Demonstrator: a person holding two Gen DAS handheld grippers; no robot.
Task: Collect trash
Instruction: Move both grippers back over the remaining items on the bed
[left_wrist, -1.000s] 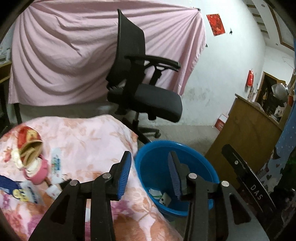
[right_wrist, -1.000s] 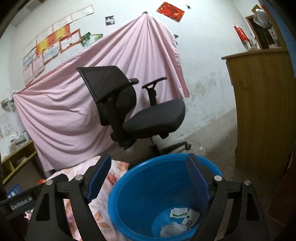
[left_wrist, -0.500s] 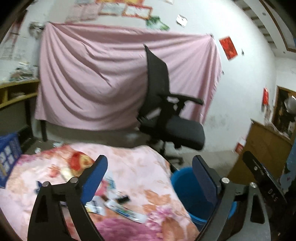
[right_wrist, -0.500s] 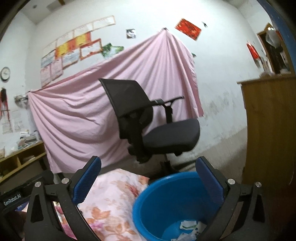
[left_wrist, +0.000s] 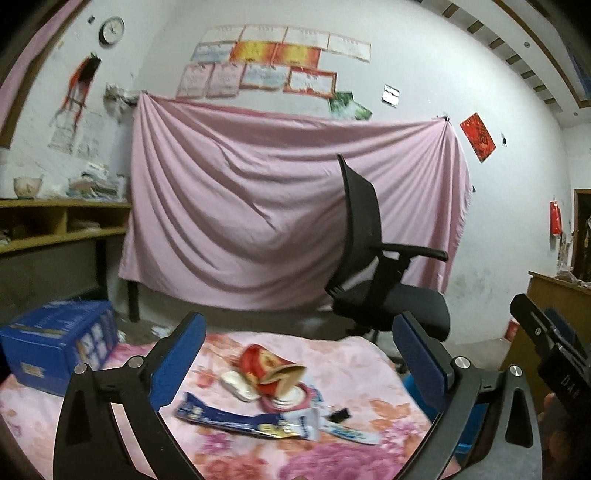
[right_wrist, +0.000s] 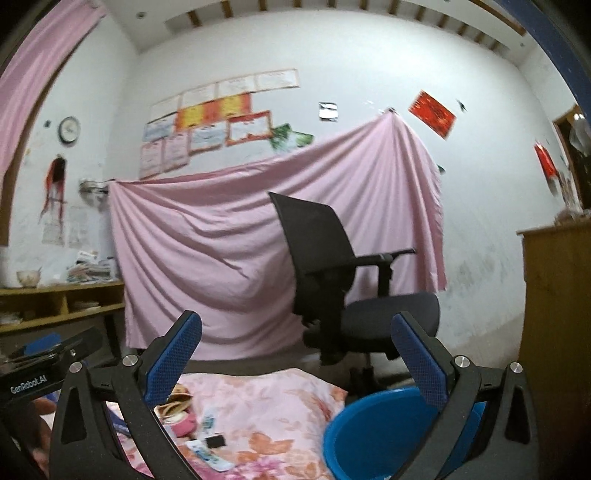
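Observation:
Trash lies on the pink floral cloth (left_wrist: 351, 365): a crumpled red cup (left_wrist: 271, 365), a long blue wrapper (left_wrist: 236, 421), a pink lid (left_wrist: 291, 398) and a small black clip (left_wrist: 340, 415). My left gripper (left_wrist: 297, 321) hovers above the near side of this pile. Its jaws are opening and nothing is between them. The blue bin (right_wrist: 369, 432) stands to the right of the cloth, low in the right wrist view. My right gripper (right_wrist: 295, 319) is open and empty, held above the cloth's right edge and the bin. The same lid (right_wrist: 183, 424) and clip (right_wrist: 215, 441) show there.
A black office chair (left_wrist: 369, 277) stands behind the cloth, in front of a hung pink sheet (left_wrist: 258, 221). A blue cardboard box (left_wrist: 55, 343) sits at the cloth's left. A wooden cabinet (right_wrist: 554, 314) is right of the bin, and shelves (left_wrist: 55, 229) line the left wall.
Both views have swung left and up, from the bin toward the cloth and its trash. The left jaws have spread from narrow to wide. The right jaws have widened a little.

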